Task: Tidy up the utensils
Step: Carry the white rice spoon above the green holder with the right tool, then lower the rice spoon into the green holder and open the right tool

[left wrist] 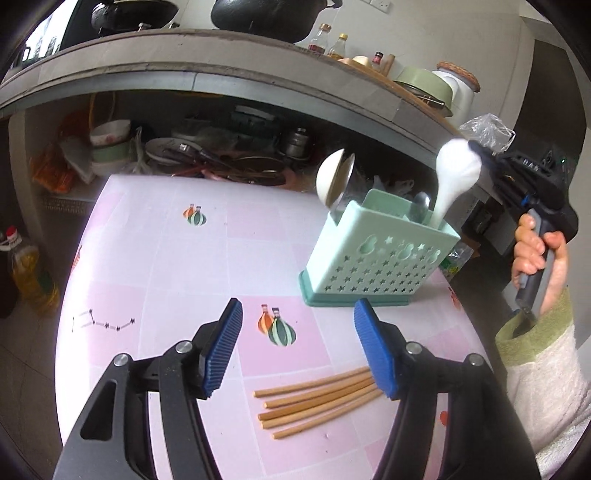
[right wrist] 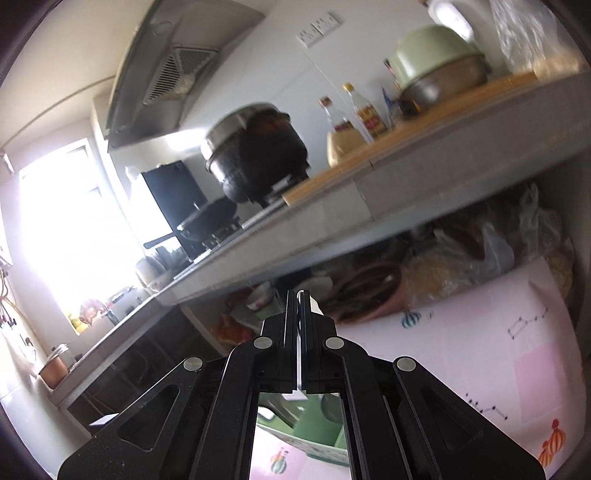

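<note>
My left gripper (left wrist: 297, 350) is open over the pink table (left wrist: 166, 266), nothing between its blue pads (left wrist: 221, 347). Several wooden chopsticks (left wrist: 317, 400) lie just below it, their right ends by the right pad. Behind stands a mint green utensil holder (left wrist: 376, 254) with a pale ladle (left wrist: 334, 182) and a metal spoon (left wrist: 421, 206) in it. My right gripper (left wrist: 474, 146) is shut on the bowl end of a white spoon (left wrist: 456, 177), whose handle reaches down into the holder. In the right wrist view the right gripper (right wrist: 299, 295) has its jaws together, with the holder (right wrist: 314, 439) below.
A grey counter (left wrist: 207, 77) juts over the table's far side, bearing black pots (left wrist: 269, 14), bottles (left wrist: 321, 38) and a green bowl (left wrist: 424, 85). Bowls and pans (left wrist: 207, 155) crowd the shelf under it. An oil bottle (left wrist: 26, 273) stands on the floor at left. A hand (left wrist: 535, 251) holds the right gripper.
</note>
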The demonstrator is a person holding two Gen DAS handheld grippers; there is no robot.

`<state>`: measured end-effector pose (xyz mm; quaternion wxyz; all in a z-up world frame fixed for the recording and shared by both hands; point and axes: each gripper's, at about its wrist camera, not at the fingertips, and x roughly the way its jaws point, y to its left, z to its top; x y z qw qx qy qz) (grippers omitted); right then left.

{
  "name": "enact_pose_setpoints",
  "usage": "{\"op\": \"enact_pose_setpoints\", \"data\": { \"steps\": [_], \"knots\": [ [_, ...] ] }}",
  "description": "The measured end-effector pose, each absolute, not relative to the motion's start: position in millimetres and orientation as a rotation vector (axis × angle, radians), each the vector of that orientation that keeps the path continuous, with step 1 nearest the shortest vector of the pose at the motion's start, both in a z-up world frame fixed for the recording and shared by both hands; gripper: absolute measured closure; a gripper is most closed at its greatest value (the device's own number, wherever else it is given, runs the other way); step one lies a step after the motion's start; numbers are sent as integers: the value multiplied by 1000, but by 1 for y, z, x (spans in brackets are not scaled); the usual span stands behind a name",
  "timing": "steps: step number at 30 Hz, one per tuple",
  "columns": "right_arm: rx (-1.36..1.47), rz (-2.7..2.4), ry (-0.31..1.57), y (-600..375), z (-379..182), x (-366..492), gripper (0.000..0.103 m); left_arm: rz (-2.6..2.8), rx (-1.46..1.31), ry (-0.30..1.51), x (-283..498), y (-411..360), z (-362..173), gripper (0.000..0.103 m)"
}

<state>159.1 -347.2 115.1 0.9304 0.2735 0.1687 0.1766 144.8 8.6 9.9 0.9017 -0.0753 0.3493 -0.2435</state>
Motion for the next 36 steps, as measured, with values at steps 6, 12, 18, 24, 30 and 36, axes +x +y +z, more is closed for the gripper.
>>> {"op": "enact_pose_setpoints", "data": {
  "steps": [6,12,18,24,30,36],
  "knots": [
    [509,329,446,-337,81,164,103,-490,-177,750,146,12,0,41],
    [412,296,483,-324,72,157,102,-490,-187,755,143,12,-3,41],
    [291,247,481,-310,77,145,102,-497,-182,756,141,11,-2,40],
    [278,194,518,-317,77,137,83,-493,-184,747,137,13,1,40],
    [307,167,466,-329,86,103,60,-479,-188,746,129,19,1,38],
    [335,204,479,-329,87,66,57,-461,-195,762,125,27,-6,38]
  ]
}}
